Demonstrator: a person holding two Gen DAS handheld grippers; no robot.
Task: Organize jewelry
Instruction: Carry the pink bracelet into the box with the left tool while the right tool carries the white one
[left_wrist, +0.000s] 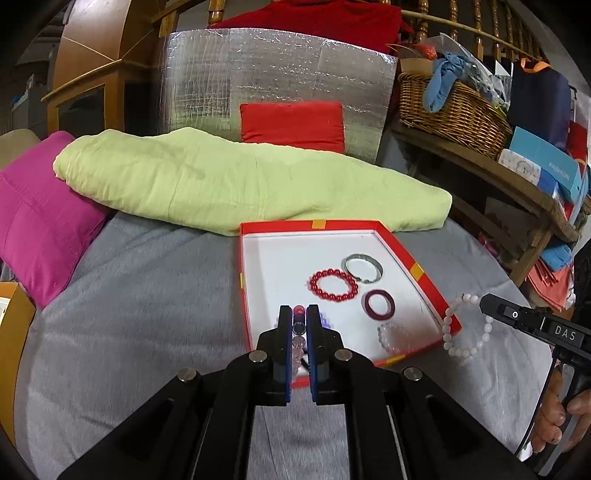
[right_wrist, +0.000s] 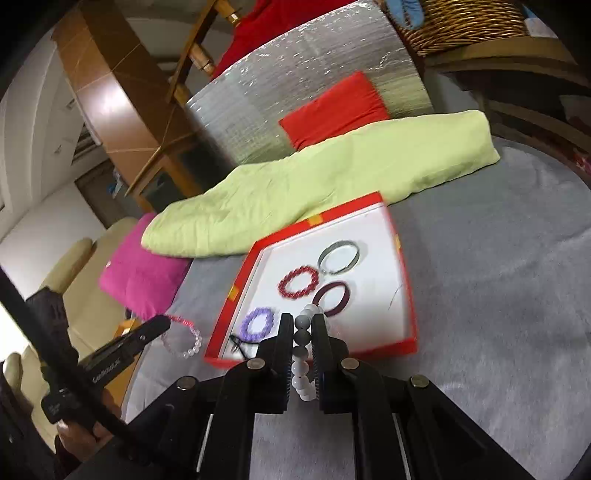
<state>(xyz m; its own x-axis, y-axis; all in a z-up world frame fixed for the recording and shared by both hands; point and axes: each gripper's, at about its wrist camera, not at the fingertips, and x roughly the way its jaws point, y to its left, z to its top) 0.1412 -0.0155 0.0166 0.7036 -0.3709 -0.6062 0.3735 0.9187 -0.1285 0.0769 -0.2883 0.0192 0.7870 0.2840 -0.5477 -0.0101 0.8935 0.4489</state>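
Red cardboard frames the white-floored box (left_wrist: 413, 258) lying on the grey bed (left_wrist: 147, 314), and four pieces already rest inside it; ahead of our left claw (left_wrist: 299, 312) sits the red beaded bracelet (left_wrist: 333, 284), beyond that the silver bangle (left_wrist: 362, 268), and ahead to its right the maroon bangle (left_wrist: 379, 304); the purple beaded bracelet (right_wrist: 257, 324) lies just ahead and left of our right claw (right_wrist: 298, 321), inside the box's near corner. A clear bracelet-like shape shows near the box's right wall in the left wrist view, though we cannot tell whether it is a separate piece.

Our left claw is clamped on a clear pink-and-red beaded bracelet (left_wrist: 298, 338), which hangs between its pads above the box's near edge; our right claw is clamped on a white beaded bracelet (right_wrist: 303, 360), its loop dangling just outside the box's right wall.

We judge the task well along; four pieces are laid out apart from one another, and two are left, both in hand and not yet set down; bare white floor remains toward the far left of the box.
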